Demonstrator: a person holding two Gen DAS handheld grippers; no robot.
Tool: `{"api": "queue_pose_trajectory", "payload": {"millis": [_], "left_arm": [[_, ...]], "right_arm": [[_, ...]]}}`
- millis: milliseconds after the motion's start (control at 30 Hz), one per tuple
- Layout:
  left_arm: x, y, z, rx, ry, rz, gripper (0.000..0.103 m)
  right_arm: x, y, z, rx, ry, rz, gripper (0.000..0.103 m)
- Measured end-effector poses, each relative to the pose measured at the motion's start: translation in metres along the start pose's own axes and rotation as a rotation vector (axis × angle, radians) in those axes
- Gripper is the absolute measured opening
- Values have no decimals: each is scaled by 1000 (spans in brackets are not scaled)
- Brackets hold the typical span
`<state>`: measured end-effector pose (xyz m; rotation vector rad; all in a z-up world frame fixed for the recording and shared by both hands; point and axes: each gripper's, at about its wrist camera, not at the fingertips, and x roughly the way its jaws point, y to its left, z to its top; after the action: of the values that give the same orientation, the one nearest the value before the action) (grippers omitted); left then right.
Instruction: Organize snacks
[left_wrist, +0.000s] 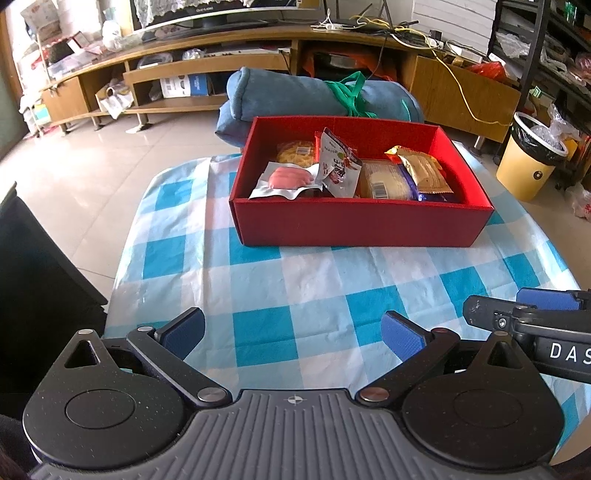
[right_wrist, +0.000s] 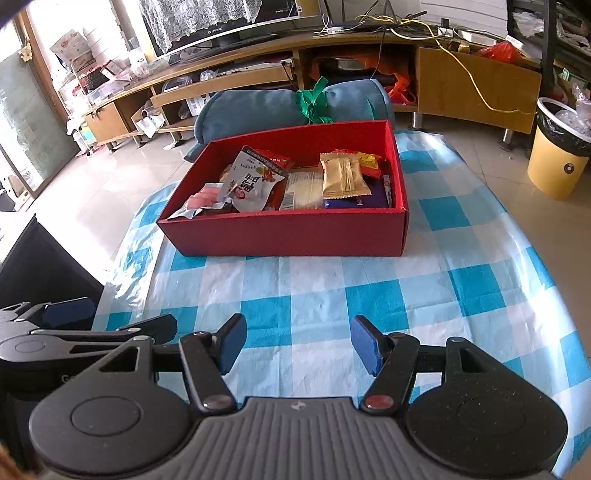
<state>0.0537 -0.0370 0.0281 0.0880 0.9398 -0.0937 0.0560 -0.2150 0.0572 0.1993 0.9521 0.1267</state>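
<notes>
A red cardboard box (left_wrist: 362, 225) stands on the far half of the blue-and-white checked tablecloth (left_wrist: 295, 288); it also shows in the right wrist view (right_wrist: 288, 236). It holds several snack packets: a pink one (left_wrist: 290, 178), a white-and-red pouch (left_wrist: 338, 166), a gold wrapper (left_wrist: 424, 171) and a pale bar (left_wrist: 384, 182). My left gripper (left_wrist: 293, 334) is open and empty, low over the near cloth. My right gripper (right_wrist: 297, 345) is open and empty, beside the left one. The gold wrapper (right_wrist: 343, 177) and the white pouch (right_wrist: 255, 181) show clearly from the right.
A rolled blue cushion (left_wrist: 314, 96) tied with green cord lies behind the box. A long wooden TV cabinet (left_wrist: 221, 62) runs along the back wall. A yellow bin (left_wrist: 532, 158) stands on the floor at right. A dark object (left_wrist: 37, 277) sits at the left table edge.
</notes>
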Motion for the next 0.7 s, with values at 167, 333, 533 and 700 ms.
{"api": "queue_pose_trajectory", "payload": {"millis": [167, 333, 533, 700], "left_arm": [[-3, -2, -4, 12, -7, 0, 103], [-5, -3, -6, 25, -15, 7, 103], [-6, -3, -9, 28, -14, 10, 103], [-7, -4, -13, 36, -14, 11, 103]], "right_arm": [[-3, 0, -6, 5, 2, -1, 58], [-6, -1, -10, 7, 3, 1, 58], [-7, 1, -12, 2, 7, 3, 58], [-7, 1, -15, -1, 17, -2, 58]]}}
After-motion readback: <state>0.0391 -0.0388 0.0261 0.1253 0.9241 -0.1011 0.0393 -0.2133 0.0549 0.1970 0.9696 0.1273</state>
